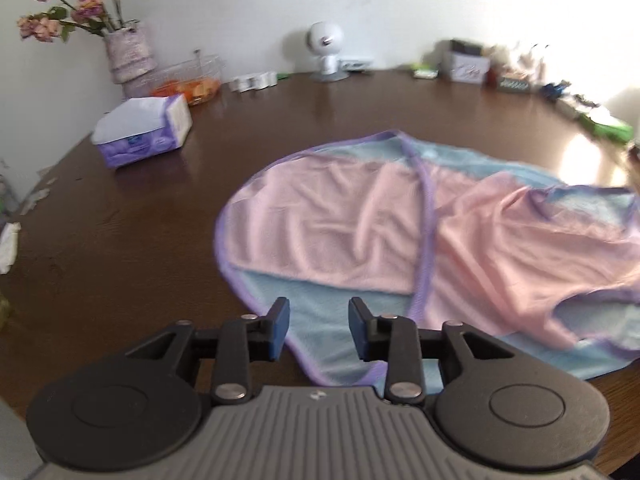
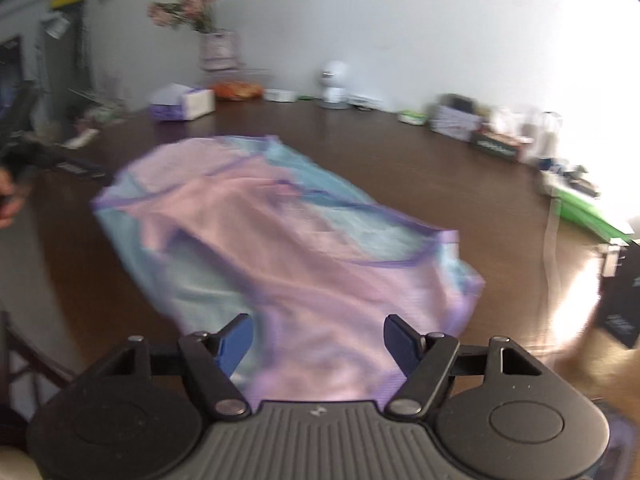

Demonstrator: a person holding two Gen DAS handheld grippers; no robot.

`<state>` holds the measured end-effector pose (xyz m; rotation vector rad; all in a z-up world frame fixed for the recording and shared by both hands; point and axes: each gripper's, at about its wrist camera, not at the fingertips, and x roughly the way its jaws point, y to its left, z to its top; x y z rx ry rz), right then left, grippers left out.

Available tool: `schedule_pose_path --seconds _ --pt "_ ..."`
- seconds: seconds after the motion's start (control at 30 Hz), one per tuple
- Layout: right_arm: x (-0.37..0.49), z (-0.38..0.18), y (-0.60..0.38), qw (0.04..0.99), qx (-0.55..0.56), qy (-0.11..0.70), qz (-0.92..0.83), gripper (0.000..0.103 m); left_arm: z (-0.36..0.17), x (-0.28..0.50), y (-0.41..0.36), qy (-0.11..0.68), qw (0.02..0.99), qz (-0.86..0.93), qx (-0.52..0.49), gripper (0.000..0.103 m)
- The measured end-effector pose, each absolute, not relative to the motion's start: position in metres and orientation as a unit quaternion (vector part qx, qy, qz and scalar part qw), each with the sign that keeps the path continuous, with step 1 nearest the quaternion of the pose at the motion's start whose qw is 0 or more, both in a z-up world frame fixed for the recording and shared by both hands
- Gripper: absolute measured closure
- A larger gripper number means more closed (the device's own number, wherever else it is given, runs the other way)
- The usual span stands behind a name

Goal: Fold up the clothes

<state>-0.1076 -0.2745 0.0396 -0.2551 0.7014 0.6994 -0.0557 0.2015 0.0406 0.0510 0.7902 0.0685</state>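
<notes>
A pink and light-blue garment (image 1: 360,236) with purple trim lies spread and partly folded on the dark wooden table (image 1: 132,232). My left gripper (image 1: 319,328) hovers open over the garment's near blue edge, nothing between its blue pads. In the right wrist view the same garment (image 2: 280,240) stretches away from my right gripper (image 2: 318,344), which stands wide open above the near pink end, holding nothing. That view is blurred by motion. At the far left edge there, the left gripper (image 2: 48,162) and a hand (image 2: 8,196) show dimly.
Along the table's back edge stand a vase of dried flowers (image 1: 128,56), a purple tissue pack (image 1: 144,130), a clear box with orange contents (image 1: 188,84), a small white camera (image 1: 326,52), boxes and clutter (image 1: 468,66) and a green item (image 1: 608,126). White crumpled paper (image 1: 8,246) lies at the left.
</notes>
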Motion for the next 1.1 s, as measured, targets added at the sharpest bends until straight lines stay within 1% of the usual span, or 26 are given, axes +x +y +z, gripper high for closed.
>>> schedule_pose_path --seconds 0.03,0.1,0.3,0.5,0.57,0.67,0.73,0.83,0.9,0.93,0.97,1.03,1.07,1.1 --pt "-0.109 0.035 -0.27 0.87 -0.127 0.34 0.334 0.033 0.04 -0.055 0.2 0.385 0.922 0.024 0.024 0.054" --pt "-0.112 0.026 -0.262 0.865 -0.137 0.349 0.332 0.035 0.037 -0.052 0.195 0.393 0.919 0.021 0.028 0.05" --pt "-0.106 0.02 -0.281 0.872 -0.119 0.369 0.299 0.037 0.022 -0.046 0.191 0.411 0.911 0.014 0.018 0.05" --pt "-0.1 0.022 -0.306 0.872 -0.117 0.39 0.273 0.037 0.021 -0.054 0.194 0.396 0.917 -0.028 0.017 0.048" --pt "-0.099 0.025 -0.31 0.873 -0.117 0.392 0.266 0.039 0.02 -0.057 0.196 0.391 0.919 -0.043 0.017 0.048" --pt "-0.103 0.038 -0.31 0.876 -0.107 0.374 0.287 0.039 0.02 -0.061 0.198 0.383 0.921 -0.064 0.017 0.042" --pt "-0.1 0.043 -0.298 0.876 -0.089 0.361 0.308 0.039 0.019 -0.064 0.199 0.378 0.922 -0.078 0.017 0.036" --pt "-0.094 0.048 -0.272 0.874 -0.067 0.347 0.335 0.04 0.019 -0.068 0.201 0.369 0.924 -0.1 0.017 0.036" --pt "-0.09 0.044 -0.248 0.869 -0.066 0.347 0.347 0.042 0.013 -0.067 0.201 0.372 0.921 -0.11 0.021 0.038" --pt "-0.088 0.042 -0.236 0.867 -0.067 0.347 0.352 0.047 0.01 -0.065 0.2 0.378 0.919 -0.11 0.024 0.046" --pt "-0.088 0.04 -0.224 0.863 -0.071 0.35 0.357 0.049 0.008 -0.066 0.2 0.374 0.921 -0.107 0.029 0.049" --pt "-0.092 0.034 -0.204 0.856 -0.088 0.359 0.363 0.056 0.007 -0.069 0.2 0.372 0.921 -0.109 0.037 0.062" --pt "-0.094 0.03 -0.197 0.852 -0.098 0.364 0.363 0.059 0.007 -0.071 0.2 0.372 0.921 -0.112 0.036 0.065" --pt "-0.096 0.027 -0.192 0.851 -0.107 0.369 0.359 0.072 0.007 -0.073 0.2 0.372 0.92 -0.115 0.035 0.069"
